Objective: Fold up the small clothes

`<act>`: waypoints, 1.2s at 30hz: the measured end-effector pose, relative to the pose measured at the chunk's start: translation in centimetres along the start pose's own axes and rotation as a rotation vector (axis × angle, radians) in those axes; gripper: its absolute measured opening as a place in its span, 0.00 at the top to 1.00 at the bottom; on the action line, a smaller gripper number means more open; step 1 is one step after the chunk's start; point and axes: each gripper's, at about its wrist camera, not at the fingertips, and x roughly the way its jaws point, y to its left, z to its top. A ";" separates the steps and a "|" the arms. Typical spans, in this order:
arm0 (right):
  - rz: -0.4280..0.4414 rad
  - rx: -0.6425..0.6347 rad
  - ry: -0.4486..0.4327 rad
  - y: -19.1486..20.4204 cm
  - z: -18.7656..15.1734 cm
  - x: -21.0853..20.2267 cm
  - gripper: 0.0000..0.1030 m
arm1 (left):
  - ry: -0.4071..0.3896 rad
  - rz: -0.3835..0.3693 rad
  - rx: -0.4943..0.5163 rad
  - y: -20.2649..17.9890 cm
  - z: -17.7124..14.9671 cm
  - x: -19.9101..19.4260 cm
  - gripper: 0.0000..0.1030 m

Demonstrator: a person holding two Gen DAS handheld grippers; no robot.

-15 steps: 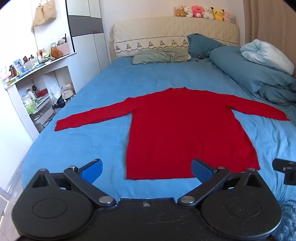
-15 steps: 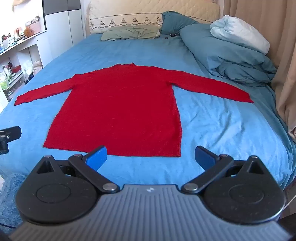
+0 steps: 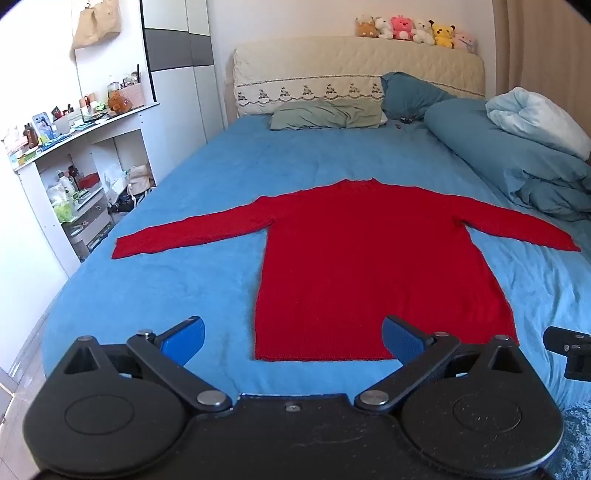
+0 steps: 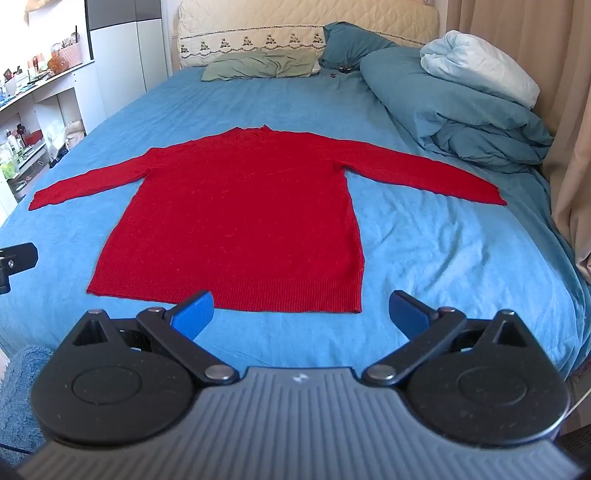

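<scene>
A red long-sleeved sweater (image 3: 362, 266) lies flat on the blue bed (image 3: 192, 280), both sleeves spread out sideways, hem toward me. It also shows in the right wrist view (image 4: 240, 221). My left gripper (image 3: 293, 341) is open and empty, hovering just in front of the hem's left part. My right gripper (image 4: 301, 314) is open and empty, just in front of the hem's right part. A piece of the right gripper shows at the right edge of the left wrist view (image 3: 569, 350).
Pillows (image 3: 328, 114) and a headboard with plush toys (image 3: 413, 27) stand at the far end. A bundled blue duvet (image 4: 454, 110) lies on the bed's right side. White shelves with clutter (image 3: 74, 177) stand left of the bed. Curtains (image 4: 565, 110) hang on the right.
Both grippers have edged slightly forward toward the sweater's hem. The sweater has not moved.
</scene>
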 end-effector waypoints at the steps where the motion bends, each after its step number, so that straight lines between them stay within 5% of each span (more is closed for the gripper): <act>1: 0.001 0.000 -0.001 0.0 0.0 0.0 0.00 | -0.001 0.001 0.001 0.0 0.0 0.0 0.00; 36: 0.010 0.001 -0.001 0.2 -0.4 0.2 0.00 | -0.008 0.011 -0.011 0.3 0.1 -0.5 0.00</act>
